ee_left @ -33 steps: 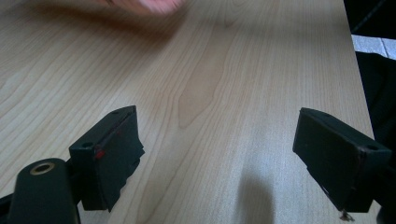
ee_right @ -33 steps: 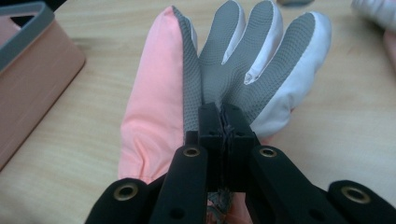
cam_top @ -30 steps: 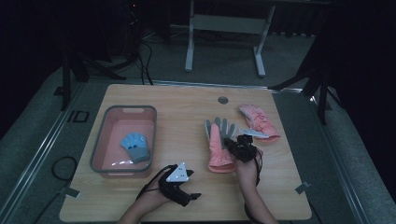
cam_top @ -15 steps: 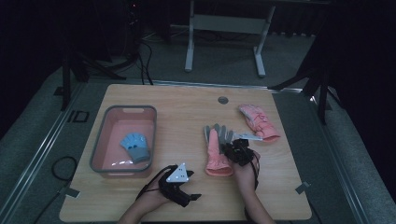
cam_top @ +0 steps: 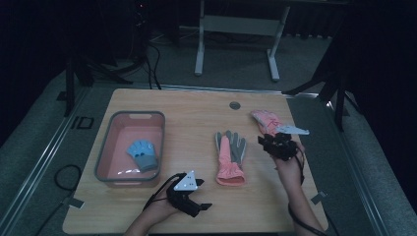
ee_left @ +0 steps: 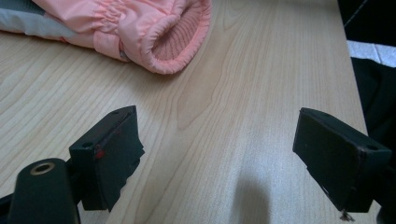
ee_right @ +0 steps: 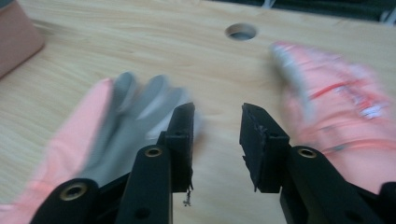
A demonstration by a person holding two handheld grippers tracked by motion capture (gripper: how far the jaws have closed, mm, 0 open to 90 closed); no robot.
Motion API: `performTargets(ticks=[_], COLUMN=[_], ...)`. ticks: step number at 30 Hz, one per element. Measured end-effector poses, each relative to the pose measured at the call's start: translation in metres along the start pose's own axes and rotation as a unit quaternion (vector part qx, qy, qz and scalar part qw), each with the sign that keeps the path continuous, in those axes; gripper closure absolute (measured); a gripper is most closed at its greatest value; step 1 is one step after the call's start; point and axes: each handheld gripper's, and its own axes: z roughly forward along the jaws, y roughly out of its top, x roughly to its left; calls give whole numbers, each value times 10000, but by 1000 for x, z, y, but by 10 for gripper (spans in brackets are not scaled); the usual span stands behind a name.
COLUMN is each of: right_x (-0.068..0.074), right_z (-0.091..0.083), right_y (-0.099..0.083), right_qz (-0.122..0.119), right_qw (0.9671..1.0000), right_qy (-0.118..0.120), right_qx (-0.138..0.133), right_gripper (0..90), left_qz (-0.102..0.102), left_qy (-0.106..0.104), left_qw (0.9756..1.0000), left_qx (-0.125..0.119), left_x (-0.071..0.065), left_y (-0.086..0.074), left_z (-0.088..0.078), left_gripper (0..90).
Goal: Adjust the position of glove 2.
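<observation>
High view: the wooden bench (cam_top: 196, 113) carries a pink tub (cam_top: 112, 147) at the left with a blue glove (cam_top: 142, 153) inside. At mid-bench a pink and grey glove (cam_top: 229, 157) lies flat, cuff toward the person. A second pink glove (cam_top: 265, 120) lies farther right. The right hand-held gripper (cam_top: 268, 142) sits between those two gloves, its jaws just opening, nothing between them. The left hand-held gripper (cam_top: 199, 209) rests near the front edge, jaws wide apart and empty.
</observation>
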Motion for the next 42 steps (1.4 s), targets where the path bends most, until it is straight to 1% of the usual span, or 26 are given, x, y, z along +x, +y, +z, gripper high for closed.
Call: performTargets(ticks=[3,5,6,7,8,10,13,17,18,19,20,21,22,23,24,25,26,27,29,30,32,34,35,36,38,42], right_x=[-25,-40,-55,-55,-67,-77,-80,-94,-96,-99,-99,-100,-101,-101,-103,-104,-110,-110,-111,-113,-115,-119,-120,-121,-119,-115], right_z=[-3,-2,2,2,6,12,17,35,39,46,46,50,58,58,62,65,72,72,78,81,86,90,90,90,87,82], right_y=[6,10,14,14,17,20,22,32,33,36,36,36,35,35,33,31,27,27,22,20,14,9,7,6,4,5], right_qz=[-205,-255,-235,-235,-192,-163,-146,-130,-127,-132,-132,-123,-184,-184,-128,-113,68,68,-8,103,-37,197,256,350,398,575], right_qw=[9998,9996,9995,9995,9997,9998,9997,9995,9994,9987,9987,9982,9971,9971,9965,9964,9955,9955,9946,9944,9930,9932,9935,9934,9941,9940], right_qy=[-32,-123,-153,-153,-61,13,83,66,78,102,102,110,56,56,109,42,115,115,-18,56,-97,25,72,112,-9,-123], right_qx=[17,91,145,145,129,109,174,274,318,482,482,583,736,736,822,838,938,938,1042,1052,1175,1146,1109,1084,1013,926], right_gripper=[656,660,662,662,661,652,642,634,629,628,628,628,616,616,602,597,590,590,576,575,576,610,653,707,846,880], left_qz=[51,102,116,114,104,90,95,75,63,58,65,74,68,52,55,64,63,70,99,105,109,94,93,93,98,84], left_qy=[26,22,28,26,17,22,15,13,17,18,4,-5,-9,-36,-43,-35,-46,-59,-36,-39,-21,-16,-12,-8,-10,1], left_qw=[10000,9999,9999,9999,9999,9999,9999,10000,10000,10000,10000,10000,10000,10000,10000,10000,10000,10000,9999,9999,9999,9999,9999,9999,9999,10000], left_qx=[17,71,88,83,75,74,84,61,50,45,37,34,35,27,34,34,28,31,49,50,59,35,39,46,53,38], left_x=[-1,-2,-2,-2,-2,-3,-3,-3,-3,-2,-2,-2,-2,-2,-2,-2,-2,-2,-3,-3,-3,-2,-2,-2,-2,-2], left_y=[0,0,0,1,1,0,0,0,0,-1,-1,-1,-1,-1,-1,-1,-1,-1,-2,-2,-2,-2,-2,-2,-2,-2], left_z=[0,1,1,2,2,1,2,2,2,1,1,2,2,2,2,2,2,2,2,2,2,2,2,2,2,2], left_gripper=[150,150,150,150,150,150,150,150,150,150,150,150,150,150,150,150,150,150,150,150,150,150,150,150,150,150])
